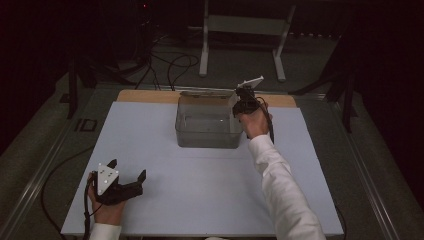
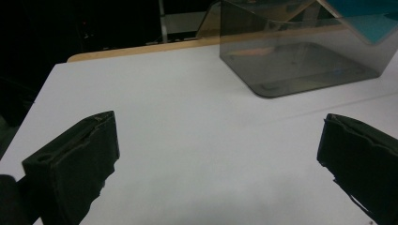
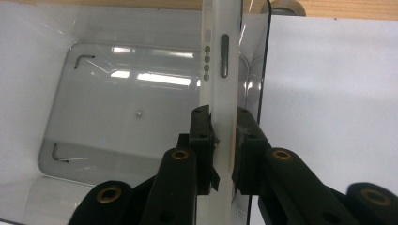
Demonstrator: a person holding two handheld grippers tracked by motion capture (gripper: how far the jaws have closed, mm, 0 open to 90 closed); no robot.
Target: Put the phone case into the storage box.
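A clear plastic box stands at the back middle of the white table top. My right gripper hangs over the box's right wall, shut on a thin white slab held edge-on, with small holes and a slot along its edge. The slab sits just inside the right wall, above the box floor. In the left gripper view its face looks teal over the box. My left gripper rests near the front left of the table, open, with nothing between its fingers.
A wooden strip runs along the table's far edge. Behind it, a white metal stand and cables lie on the dark floor. Metal rails flank the table.
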